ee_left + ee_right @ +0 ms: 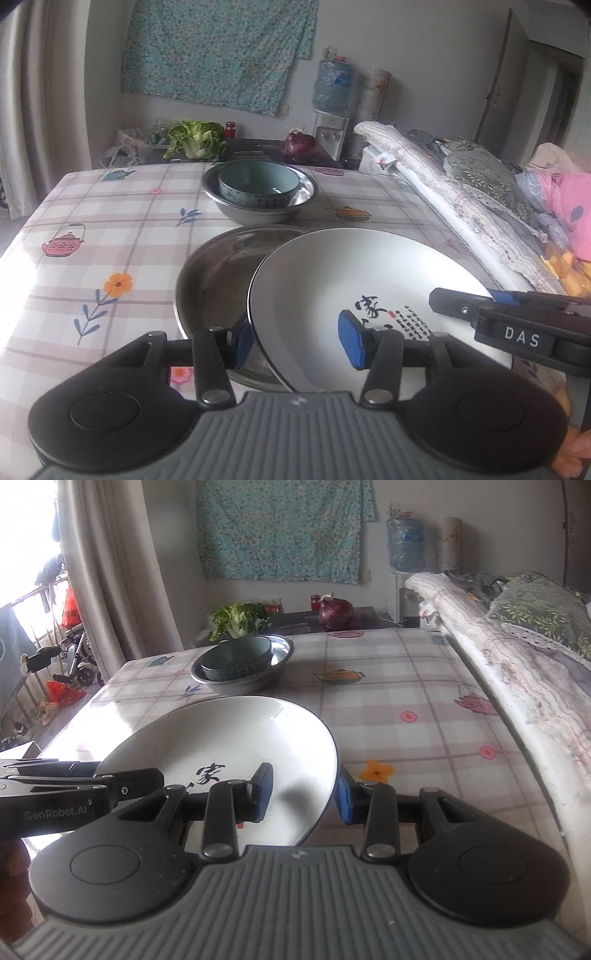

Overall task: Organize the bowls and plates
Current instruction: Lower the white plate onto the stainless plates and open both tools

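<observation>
A white plate (351, 273) (229, 734) with black calligraphy is held tilted above the checked tablecloth by both grippers. My left gripper (297, 341) is shut on its left rim, one pad inside the plate and one under the edge. My right gripper (303, 794) is shut on the opposite rim in the same way. Each gripper shows in the other's view: the right gripper (472, 301) and the left gripper (122, 775). A steel plate (214, 280) lies on the table, partly under the white plate. Farther back a teal bowl (258, 181) (236, 657) sits inside a steel basin (304, 195) (282, 651).
The table (92, 221) carries a checked cloth with teapot and flower prints. Folded bedding (461, 177) (517, 672) runs along its right edge. Beyond the far edge are a green cabbage (195, 138), a purple cabbage (301, 147) and a water dispenser (330, 110). A curtain (110, 572) hangs at the left.
</observation>
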